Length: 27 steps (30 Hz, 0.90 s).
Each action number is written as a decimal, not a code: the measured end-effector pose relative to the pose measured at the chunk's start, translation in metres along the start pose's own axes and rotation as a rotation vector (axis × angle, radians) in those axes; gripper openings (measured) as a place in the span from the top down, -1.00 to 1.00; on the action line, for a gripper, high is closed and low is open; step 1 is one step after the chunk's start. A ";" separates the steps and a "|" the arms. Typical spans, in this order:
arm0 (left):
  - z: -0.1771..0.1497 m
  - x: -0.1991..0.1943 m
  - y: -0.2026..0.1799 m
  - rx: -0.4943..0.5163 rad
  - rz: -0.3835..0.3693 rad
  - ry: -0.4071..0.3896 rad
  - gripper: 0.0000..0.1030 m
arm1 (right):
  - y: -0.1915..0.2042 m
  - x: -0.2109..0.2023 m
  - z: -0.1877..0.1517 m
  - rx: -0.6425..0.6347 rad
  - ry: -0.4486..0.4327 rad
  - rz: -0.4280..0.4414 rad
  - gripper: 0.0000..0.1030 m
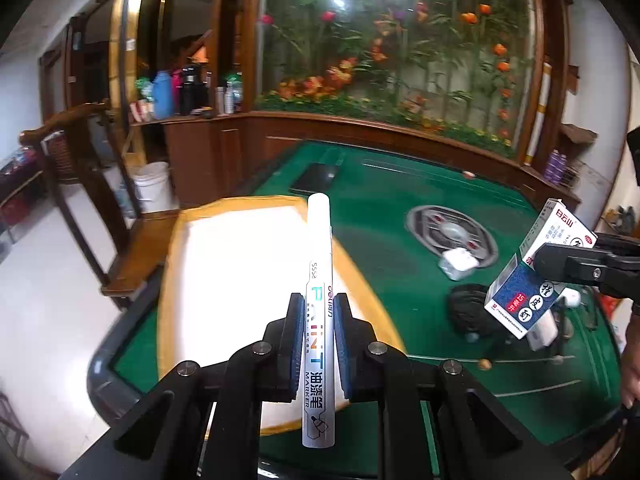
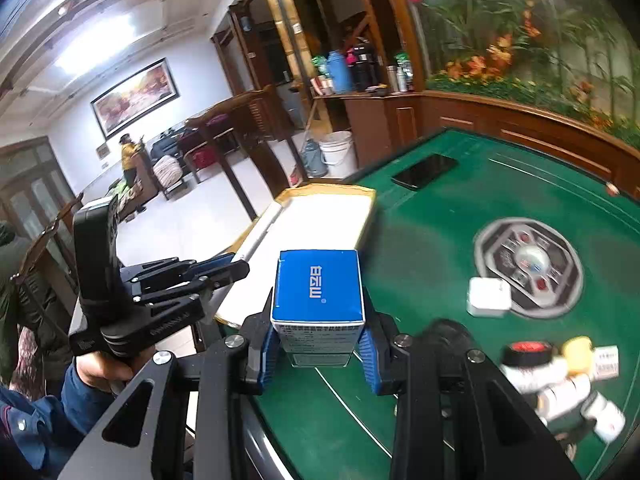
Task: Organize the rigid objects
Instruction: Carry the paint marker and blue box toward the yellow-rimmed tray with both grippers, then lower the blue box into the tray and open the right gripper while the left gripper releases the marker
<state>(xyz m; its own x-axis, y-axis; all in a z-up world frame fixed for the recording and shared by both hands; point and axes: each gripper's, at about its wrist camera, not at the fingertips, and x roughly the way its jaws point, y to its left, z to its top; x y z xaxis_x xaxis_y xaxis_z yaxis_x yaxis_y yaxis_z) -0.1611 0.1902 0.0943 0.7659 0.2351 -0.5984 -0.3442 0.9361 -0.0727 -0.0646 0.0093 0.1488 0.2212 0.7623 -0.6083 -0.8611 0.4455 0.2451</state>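
Note:
In the left wrist view my left gripper is shut on a white paint marker that points forward over a white tray with a yellow rim. At the right of that view my right gripper holds a blue-and-white medicine box above the green table. Seen from the right wrist, the right gripper is shut on the same box, blue face up, with its pads on the box's two sides. The left gripper is to its left, holding the marker along the tray's near edge.
On the green mahjong table are a round centre dial, a small white case, a black phone and a black round object. Small bottles and boxes lie near the front right. A wooden chair and a bucket stand left.

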 end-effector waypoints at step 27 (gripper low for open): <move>0.027 0.113 0.092 -0.099 0.169 0.179 0.72 | 0.003 0.234 0.090 0.152 0.457 0.068 0.35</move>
<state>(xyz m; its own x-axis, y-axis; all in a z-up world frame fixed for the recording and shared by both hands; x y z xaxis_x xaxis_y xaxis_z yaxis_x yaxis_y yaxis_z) -0.0915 0.3099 0.0416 0.5875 0.3279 -0.7398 -0.5172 0.8553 -0.0317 0.0255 0.2313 0.0752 -0.0859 0.5230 -0.8480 -0.7824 0.4916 0.3824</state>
